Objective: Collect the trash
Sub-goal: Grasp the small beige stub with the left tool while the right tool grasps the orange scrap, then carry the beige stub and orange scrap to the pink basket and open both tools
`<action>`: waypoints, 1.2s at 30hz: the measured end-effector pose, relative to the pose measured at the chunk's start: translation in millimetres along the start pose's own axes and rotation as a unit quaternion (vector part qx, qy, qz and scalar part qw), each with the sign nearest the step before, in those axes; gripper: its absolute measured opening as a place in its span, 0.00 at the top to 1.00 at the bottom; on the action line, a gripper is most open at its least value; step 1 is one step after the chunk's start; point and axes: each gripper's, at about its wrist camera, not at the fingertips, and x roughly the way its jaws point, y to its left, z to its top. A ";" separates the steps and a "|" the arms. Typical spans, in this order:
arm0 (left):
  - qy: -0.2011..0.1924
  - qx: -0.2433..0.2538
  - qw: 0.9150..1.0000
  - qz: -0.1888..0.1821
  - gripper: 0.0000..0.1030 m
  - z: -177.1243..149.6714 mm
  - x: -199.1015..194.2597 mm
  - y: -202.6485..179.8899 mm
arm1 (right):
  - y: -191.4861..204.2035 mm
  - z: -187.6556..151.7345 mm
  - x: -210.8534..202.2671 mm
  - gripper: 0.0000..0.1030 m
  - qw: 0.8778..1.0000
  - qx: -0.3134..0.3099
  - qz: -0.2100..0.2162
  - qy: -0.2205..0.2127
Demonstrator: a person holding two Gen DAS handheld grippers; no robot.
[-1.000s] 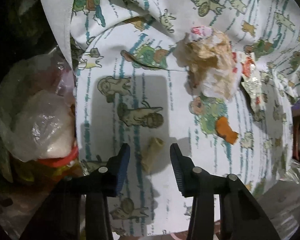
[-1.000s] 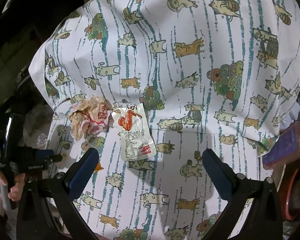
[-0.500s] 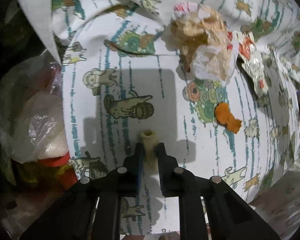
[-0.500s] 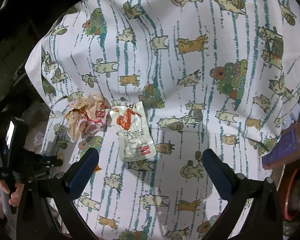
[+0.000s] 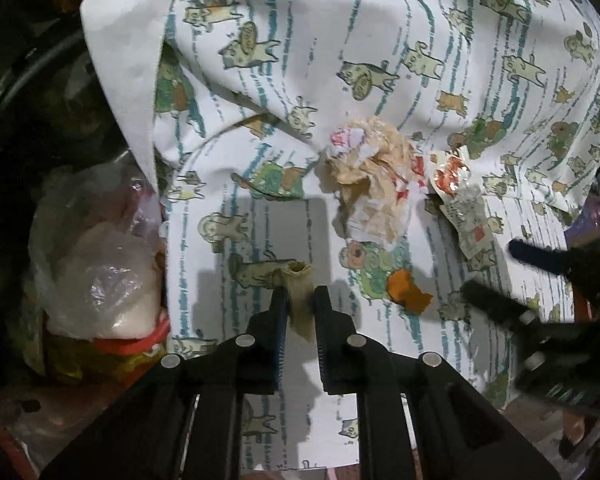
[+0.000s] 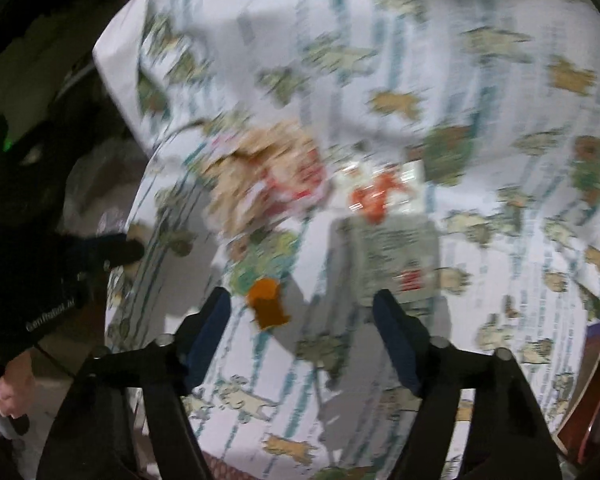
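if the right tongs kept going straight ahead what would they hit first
Probably the sauce packet, lying straight ahead between the open right tongs. The orange scrap sits nearer but off toward the left finger. The view is blurred, so depth is uncertain.

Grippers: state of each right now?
Left gripper: shut on the beige tube.
Right gripper: open, holding nothing, above the orange scrap.

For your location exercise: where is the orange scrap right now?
On the printed cloth, the orange scrap lies below the crumpled paper, right of the left gripper.
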 end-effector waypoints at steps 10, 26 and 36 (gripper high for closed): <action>0.012 -0.007 1.000 0.013 0.86 -9.0 11.8 17.5 | 19.3 3.5 44.4 0.63 0.998 0.009 0.024 0.051; 0.000 -0.009 1.000 0.014 0.86 -10.1 1.2 20.2 | 53.6 -6.9 80.9 0.74 0.993 -0.074 -0.044 0.077; -0.003 -0.012 1.000 0.019 0.86 -11.1 -2.2 25.4 | 39.6 -12.1 63.1 0.82 0.997 -0.039 -0.040 0.060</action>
